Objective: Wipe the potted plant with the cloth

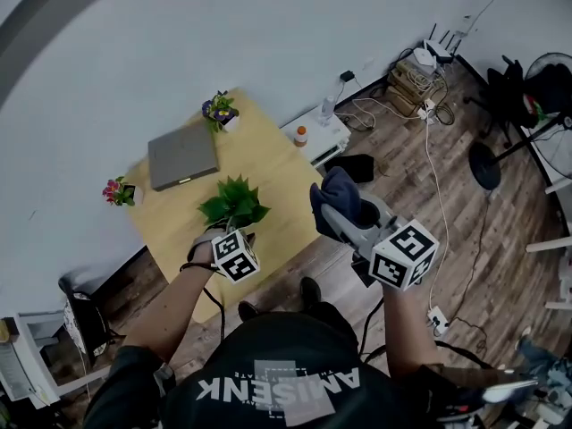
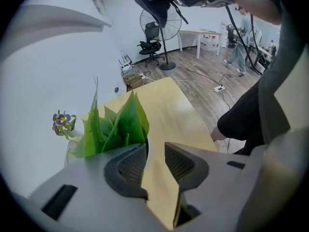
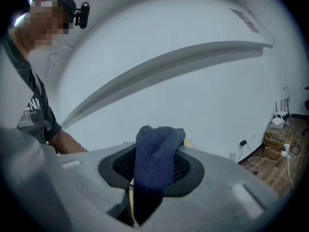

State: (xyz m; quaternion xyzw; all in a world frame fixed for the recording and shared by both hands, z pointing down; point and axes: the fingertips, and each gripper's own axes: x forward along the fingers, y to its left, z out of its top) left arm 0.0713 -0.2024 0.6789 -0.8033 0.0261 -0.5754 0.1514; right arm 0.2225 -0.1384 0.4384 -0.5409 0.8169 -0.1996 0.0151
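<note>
There, soft blue knit cloth (image 3: 159,151) in the ribbed right claw (image 3: 152,167).

The pot of the plant (image 2: 118,124) is hidden behind the left claw (image 2: 155,158). The lower end of the cloth (image 3: 157,151) disappears inside the right claw (image 3: 154,170).

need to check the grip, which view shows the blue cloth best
The right gripper view: the blue cloth sits centre frame, pinched in the right gripper. The head view shows it bunched, smaller. The left gripper view catches only a dark fold at its top edge.
</note>
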